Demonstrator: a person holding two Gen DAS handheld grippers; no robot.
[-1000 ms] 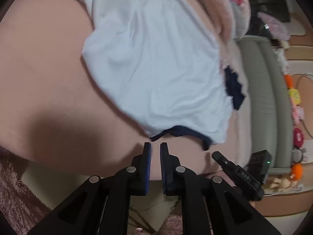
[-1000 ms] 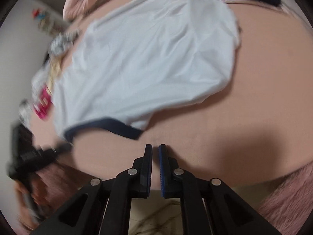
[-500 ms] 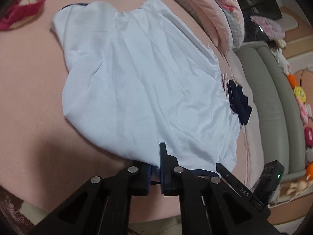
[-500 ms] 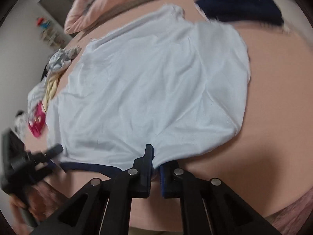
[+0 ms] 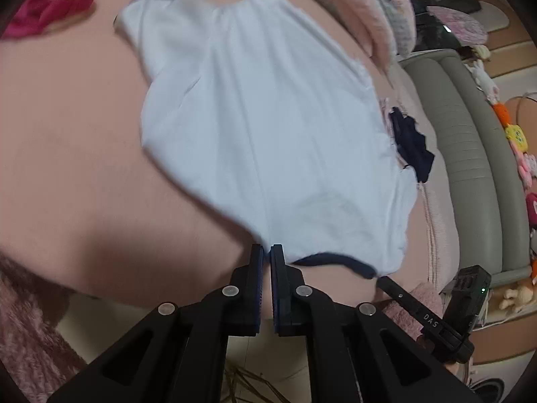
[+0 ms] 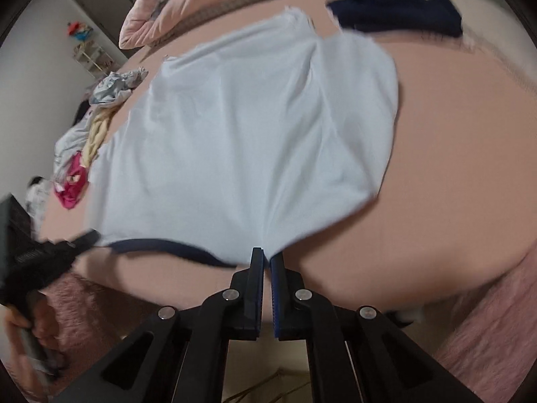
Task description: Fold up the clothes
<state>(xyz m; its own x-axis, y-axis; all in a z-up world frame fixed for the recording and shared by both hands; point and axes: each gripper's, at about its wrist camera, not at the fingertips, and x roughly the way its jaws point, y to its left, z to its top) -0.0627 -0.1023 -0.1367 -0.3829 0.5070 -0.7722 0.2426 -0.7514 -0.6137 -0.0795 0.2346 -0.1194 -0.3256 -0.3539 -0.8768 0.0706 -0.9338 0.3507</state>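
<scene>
In the left wrist view the white shirt (image 5: 268, 127) lies spread on the pink bed (image 5: 67, 154), and the left gripper (image 5: 266, 255) is closed tight on the shirt's near hem, a pinch of white cloth caught between its jaws. A dark navy band (image 5: 335, 261) edges the shirt's hem just to the right of that pinch. Left of the shirt the bed is bare and wide; beyond its far left corner lies a pink and red garment (image 5: 50, 10). At the shirt's right edge a navy garment (image 5: 411, 144) lies touching or just beside it, and past that runs a grey-green couch (image 5: 470, 154) with soft toys (image 5: 517, 137) along it. The right gripper (image 5: 386, 280) shows near the shirt's near right corner, blurred. A pink quilt (image 5: 369, 0) is bunched beyond the shirt's far edge. In the right wrist view the right gripper (image 6: 266, 257) is likewise shut on the near hem, white cloth nipped between the blue pads. Right of the shirt (image 6: 251, 141) the bed (image 6: 453, 168) is open and bare down to its rounded near edge. This view alone shows a heap of mixed clothes (image 6: 90, 127) left of the shirt, a shelf (image 6: 90, 50) by the wall behind it, and the left gripper (image 6: 80, 240) with the hand (image 6: 30, 329) holding it, at the shirt's near left corner. The navy garment (image 6: 396, 13) lies beyond the shirt's far right corner here.
</scene>
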